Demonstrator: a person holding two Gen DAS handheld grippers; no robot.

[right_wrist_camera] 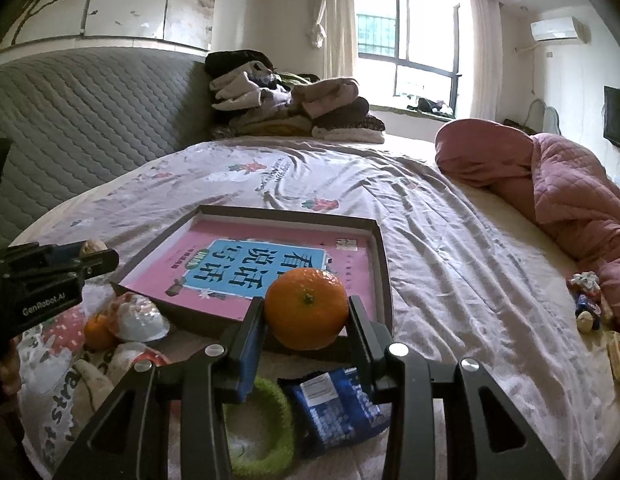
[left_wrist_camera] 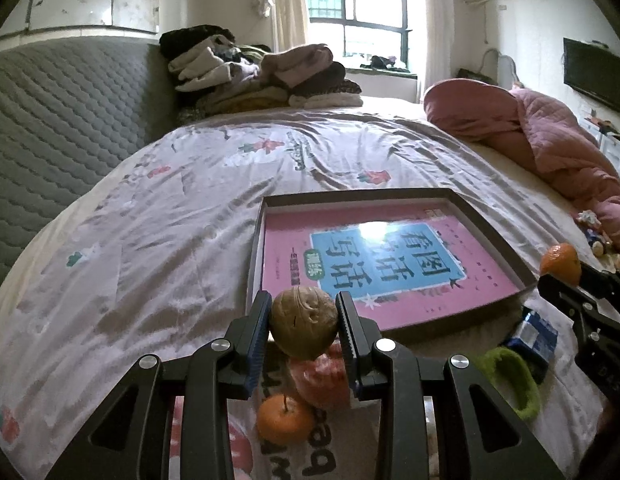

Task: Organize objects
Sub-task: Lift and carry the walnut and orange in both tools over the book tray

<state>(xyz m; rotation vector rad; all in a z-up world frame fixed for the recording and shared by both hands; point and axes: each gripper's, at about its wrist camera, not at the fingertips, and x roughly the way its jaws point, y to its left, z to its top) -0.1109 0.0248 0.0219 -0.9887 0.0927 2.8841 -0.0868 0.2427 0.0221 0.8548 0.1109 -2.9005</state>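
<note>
My left gripper (left_wrist_camera: 303, 322) is shut on a brown walnut (left_wrist_camera: 303, 322), held above the bed just short of the shallow tray's (left_wrist_camera: 490, 216) near left corner. The tray holds a pink book (left_wrist_camera: 390, 260). My right gripper (right_wrist_camera: 307, 316) is shut on an orange tangerine (right_wrist_camera: 305, 314), held over the tray's (right_wrist_camera: 384, 264) near edge; it also shows in the left wrist view (left_wrist_camera: 560, 266). A second tangerine (left_wrist_camera: 283, 420) lies on the bed below the left gripper, next to a red-and-white plastic packet (left_wrist_camera: 320, 376).
A green fuzzy ring (right_wrist_camera: 257, 428) and a blue packet (right_wrist_camera: 338, 404) lie on the sheet in front of the tray. A pink quilt (right_wrist_camera: 558, 184) lies at the right, folded clothes (right_wrist_camera: 297, 108) at the back. Small toys (right_wrist_camera: 588, 300) lie at the right edge.
</note>
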